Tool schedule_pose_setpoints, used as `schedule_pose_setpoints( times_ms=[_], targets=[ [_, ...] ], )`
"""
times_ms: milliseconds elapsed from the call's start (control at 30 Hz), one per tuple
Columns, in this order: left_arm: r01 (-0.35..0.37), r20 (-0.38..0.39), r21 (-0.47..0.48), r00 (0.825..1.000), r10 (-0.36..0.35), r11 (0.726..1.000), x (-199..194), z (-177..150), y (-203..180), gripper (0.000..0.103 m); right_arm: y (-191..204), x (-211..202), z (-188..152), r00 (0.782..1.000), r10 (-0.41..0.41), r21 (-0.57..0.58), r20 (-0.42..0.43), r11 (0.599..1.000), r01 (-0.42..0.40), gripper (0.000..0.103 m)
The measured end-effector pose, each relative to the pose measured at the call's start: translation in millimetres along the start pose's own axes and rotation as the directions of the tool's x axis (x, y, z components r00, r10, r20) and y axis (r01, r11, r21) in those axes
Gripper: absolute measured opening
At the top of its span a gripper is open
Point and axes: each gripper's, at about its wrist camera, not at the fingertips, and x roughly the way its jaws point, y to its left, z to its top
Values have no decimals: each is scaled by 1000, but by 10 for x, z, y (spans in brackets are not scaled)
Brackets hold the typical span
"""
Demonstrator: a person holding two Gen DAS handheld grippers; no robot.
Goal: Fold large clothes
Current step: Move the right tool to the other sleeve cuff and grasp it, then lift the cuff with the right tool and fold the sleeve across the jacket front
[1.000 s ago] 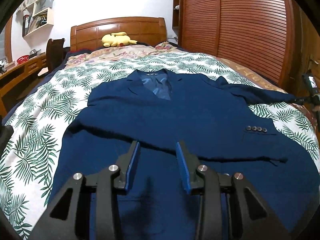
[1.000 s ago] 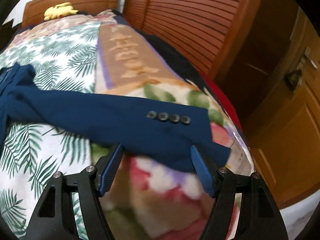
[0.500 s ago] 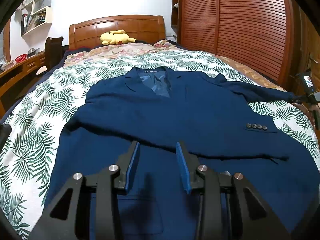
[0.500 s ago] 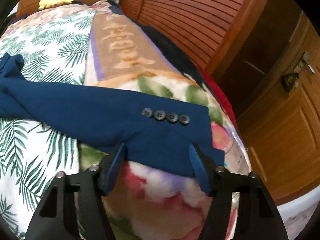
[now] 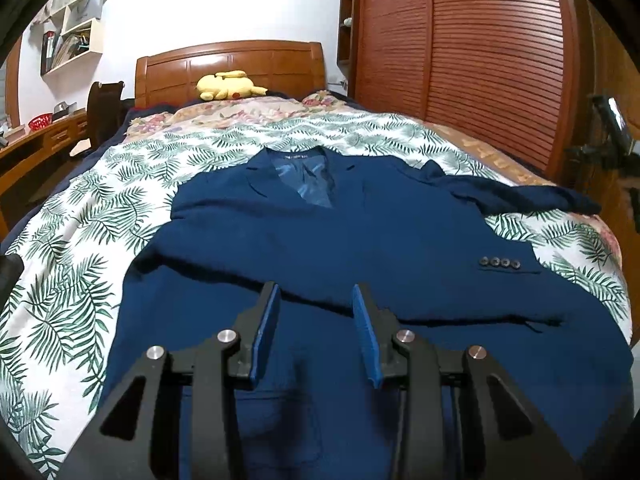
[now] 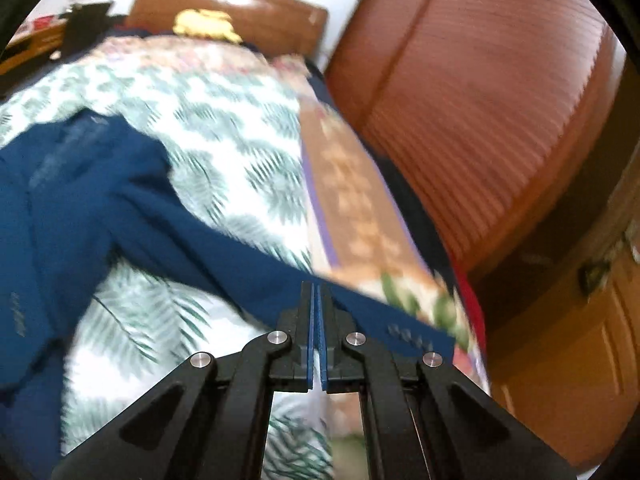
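Right wrist view, blurred: the right hand-held gripper (image 6: pixel 316 292) is showing its blue pads drawn together, the jaws having just been closing. The outstretched sleeve (image 6: pixel 240 256) of the navy blue woollen suit jacket (image 6: pixel 80 216) is running straight across the tips. Its lower edge appears to be entering between the pads, but the blur is hiding whether cloth is actually pinched.

Key relation:
- The sleeve's long axis is lying from the shoulder at upper left to the row of four dark cuff buttons (image 6: pixel 410 336) at lower right, crosswise to the line the gripper is pointing along.
- The jacket body is lying to the gripper's left, front up, collar towards the headboard, on the bed with the green palm-leaf quilt (image 5: pixel 72 240).
- The right hand is the nearer one to this sleeve.

The left hand-held gripper (image 5: pixel 316 300) is hovering over the jacket's lower front, jaws narrowly parted and gripping nothing. The other sleeve (image 5: pixel 360 264) is already lying folded across the chest.

Judgement: the coming move is calling for this sleeve to be carried leftward over the body, which depends on the grip being real.
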Motion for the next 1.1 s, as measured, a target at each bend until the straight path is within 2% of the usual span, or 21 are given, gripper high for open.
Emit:
schedule_pose_setpoints(
  times_ms=[167,267,333,367,400,467,567,667,767,833,867,900,967,1000,1100],
  targets=[
    [4,3,-5,1000,-4,1000,-66,0,35,36,213,-319,311,997,26,-37,76,999,-23,0],
    [5,-3,0,1000,-5,1000,-67,-21,26,36,82,-277,354,997,41,26,60,999,-43,1],
    [6,-11,7,1000,-6,1000,-56,-45,10,36,-16,-194,302,999,-3,55,42,999,1,31],
    [6,-13,10,1000,-6,1000,-50,-51,3,36,-79,-129,258,1000,-18,72,25,997,16,70],
    [6,-15,13,1000,-6,1000,-47,-56,-6,36,-179,-17,172,1000,-14,104,-5,994,15,89],
    [5,-15,18,1000,-4,1000,-46,-64,-19,36,-363,177,-8,997,-45,150,-64,987,55,89],
    [2,-19,23,1000,-2,1000,-34,-68,-27,36,-662,507,-349,980,-101,203,-169,970,135,89],
    [2,-27,22,1000,-1,1000,-8,-70,-35,36,-923,797,-696,954,-97,265,-284,948,176,89],
    [3,-31,25,1000,-2,1000,7,-69,-46,36,-1095,946,-944,934,-80,310,-348,930,195,89],
    [3,-32,29,999,-2,1000,16,-68,-58,36,-1152,1011,-1047,935,-24,359,-354,920,160,82],
    [3,-33,31,999,-2,1000,19,-68,-62,36,-1151,1006,-1052,939,-10,369,-344,918,145,71],
    [3,-34,32,999,-2,999,25,-66,-66,36,-1123,993,-1045,945,-1,368,-328,921,129,46],
    [4,-33,33,999,-3,999,21,-66,-68,36,-1005,973,-987,951,39,339,-306,938,71,23],
    [4,-32,33,999,-3,999,20,-65,-66,36,-931,969,-939,950,34,309,-311,948,68,19],
    [8,-26,31,1000,-7,999,-10,-62,-58,36,-710,888,-783,954,37,241,-298,970,38,17]
  ],
)
